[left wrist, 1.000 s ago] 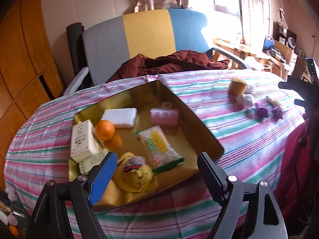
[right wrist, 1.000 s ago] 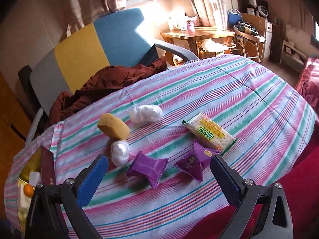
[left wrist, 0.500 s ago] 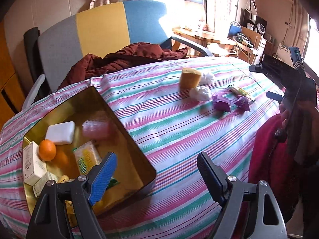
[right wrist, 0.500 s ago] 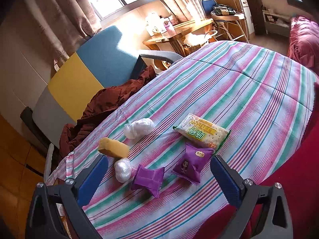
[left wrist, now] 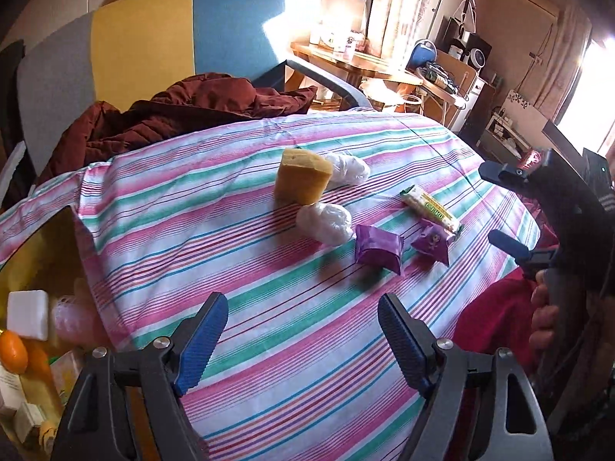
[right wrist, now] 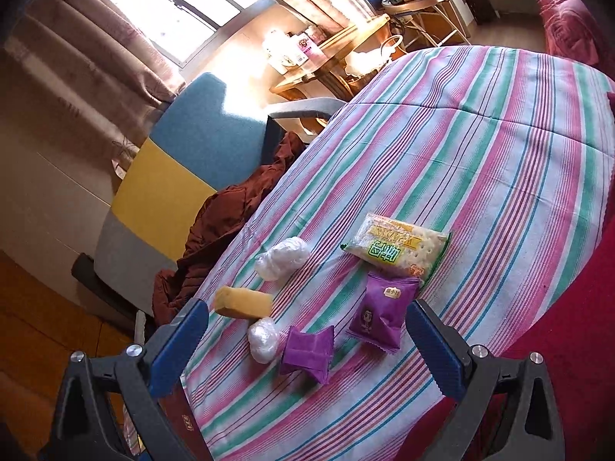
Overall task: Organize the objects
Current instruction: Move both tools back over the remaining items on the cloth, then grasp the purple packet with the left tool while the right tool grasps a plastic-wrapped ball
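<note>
Left wrist view: left gripper (left wrist: 301, 330) jaws closing over bare striped cloth surface (left wrist: 238, 238); right gripper (right wrist: 307, 340) jaws apart, empty; crinkly purple packets (left wrist: 378, 247) near the edge.

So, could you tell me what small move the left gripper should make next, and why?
Probably ease the left gripper forward toward the nearer purple packet. Its jaws are closing with nothing between them, and the packet lies loose on the striped cloth just ahead, outside the gold tray that already holds other items.
</note>
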`<state>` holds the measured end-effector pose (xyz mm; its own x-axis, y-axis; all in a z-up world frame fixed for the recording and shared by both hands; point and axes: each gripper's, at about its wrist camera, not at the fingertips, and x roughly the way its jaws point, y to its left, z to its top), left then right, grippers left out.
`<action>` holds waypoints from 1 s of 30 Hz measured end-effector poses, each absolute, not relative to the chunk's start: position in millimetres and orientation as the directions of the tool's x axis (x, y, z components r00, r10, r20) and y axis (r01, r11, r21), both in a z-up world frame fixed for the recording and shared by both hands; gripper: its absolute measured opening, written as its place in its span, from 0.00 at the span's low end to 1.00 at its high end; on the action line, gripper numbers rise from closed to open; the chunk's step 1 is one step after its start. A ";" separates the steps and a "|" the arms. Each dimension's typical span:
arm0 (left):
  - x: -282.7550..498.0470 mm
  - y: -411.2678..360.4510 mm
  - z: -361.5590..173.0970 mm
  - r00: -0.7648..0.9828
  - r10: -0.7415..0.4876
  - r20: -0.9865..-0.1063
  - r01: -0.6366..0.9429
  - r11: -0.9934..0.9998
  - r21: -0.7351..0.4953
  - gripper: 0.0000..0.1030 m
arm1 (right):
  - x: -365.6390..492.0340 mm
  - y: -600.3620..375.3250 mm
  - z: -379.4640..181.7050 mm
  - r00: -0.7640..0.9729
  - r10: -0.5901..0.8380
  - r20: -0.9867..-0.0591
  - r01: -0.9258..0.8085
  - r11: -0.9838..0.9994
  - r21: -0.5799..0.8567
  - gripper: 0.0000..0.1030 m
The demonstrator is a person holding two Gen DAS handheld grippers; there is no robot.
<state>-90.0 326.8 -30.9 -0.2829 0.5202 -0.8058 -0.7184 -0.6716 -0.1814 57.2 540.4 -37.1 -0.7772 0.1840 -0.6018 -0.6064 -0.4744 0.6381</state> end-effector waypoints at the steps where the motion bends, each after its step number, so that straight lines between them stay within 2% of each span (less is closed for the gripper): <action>1: -92.9 333.5 -34.0 -0.258 0.524 -0.812 -0.716 -0.668 -0.203 0.72 | 56.5 540.8 -38.2 -0.778 0.177 -0.603 -0.604 -0.475 0.640 1.00; 6: -89.2 372.5 -44.5 -0.198 0.534 -0.822 -0.763 -0.610 -0.213 0.71 | 53.4 541.2 -41.3 -0.786 0.146 -0.600 -0.587 -0.478 0.653 1.00; 12: -81.9 423.3 -64.3 -0.169 0.510 -0.843 -0.836 -0.527 -0.151 0.70 | 56.6 543.6 -43.1 -0.809 0.123 -0.575 -0.560 -0.461 0.689 1.00; 23: -94.5 473.5 -101.7 -0.166 0.449 -0.878 -0.831 -0.543 -0.121 0.70 | 53.7 544.3 -45.7 -0.833 0.080 -0.547 -0.519 -0.455 0.724 1.00; 24: -94.8 474.9 -105.4 -0.164 0.447 -0.880 -0.833 -0.541 -0.119 0.65 | 53.4 544.3 -45.9 -0.834 0.077 -0.546 -0.517 -0.456 0.725 1.00; 25: -94.5 475.4 -109.4 -0.152 0.441 -0.884 -0.837 -0.534 -0.122 0.46 | 53.2 544.4 -46.1 -0.835 0.075 -0.545 -0.515 -0.456 0.726 1.00; 26: -92.0 474.4 -110.3 -0.170 0.441 -0.881 -0.843 -0.528 -0.102 0.43 | 53.3 544.5 -46.1 -0.836 0.075 -0.544 -0.514 -0.455 0.727 1.00; 30: -81.2 453.5 -107.7 -0.174 0.448 -0.877 -0.850 -0.517 -0.096 0.42 | 52.7 544.0 -45.5 -0.839 0.071 -0.540 -0.507 -0.463 0.727 1.00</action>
<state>-81.2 453.5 -107.7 -0.1735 0.4476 -0.8772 -0.8505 -0.5172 -0.0957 52.7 544.0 -45.5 -0.8387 0.0708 -0.5401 -0.5073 -0.4626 0.7271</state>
